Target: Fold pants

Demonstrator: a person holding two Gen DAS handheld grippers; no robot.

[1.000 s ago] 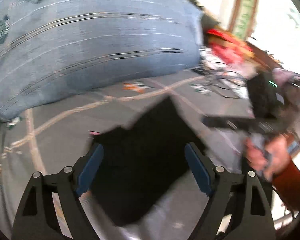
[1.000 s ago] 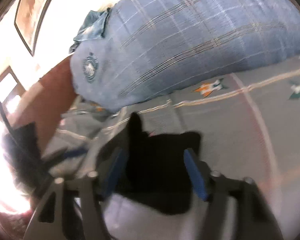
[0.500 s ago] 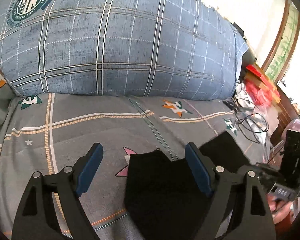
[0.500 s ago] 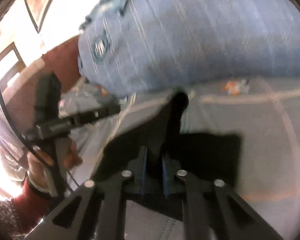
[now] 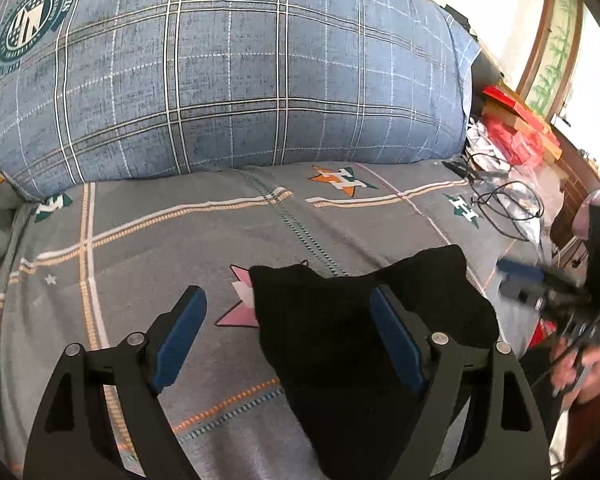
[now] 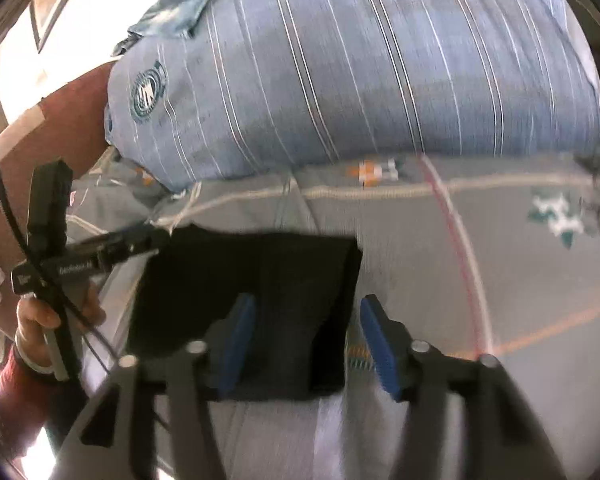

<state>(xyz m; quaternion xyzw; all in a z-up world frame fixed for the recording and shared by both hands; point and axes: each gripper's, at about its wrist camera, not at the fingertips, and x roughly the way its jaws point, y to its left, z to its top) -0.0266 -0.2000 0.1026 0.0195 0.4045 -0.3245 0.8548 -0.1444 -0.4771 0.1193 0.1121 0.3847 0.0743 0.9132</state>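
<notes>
1. The pants (image 5: 340, 332), black and already folded to a compact piece, are seen lying on the bed (image 5: 180, 240), in front of a blue plaid pillow (image 5: 228, 76).
2. The left tool (image 5: 288, 344) is held wide and empty; its right pad is over the cloth, its left pad over bare sheet. It is judged to be hovering ready, not gripping.
3. The right tool (image 6: 306, 344) is caught with its jaws opening. The right edge of the pants lies between the pads, but no pinch is seen; a release after laying a fold is the likely reason.
4. Only the left view shows a raised, rumpled far corner (image 5: 440, 264) and cables (image 5: 508, 208) at the bed edge.
5. Only the right view, though blurred, shows the pants as a near-square with a straight right edge, and the person's left hand (image 6: 44, 320) on its handle.
</notes>
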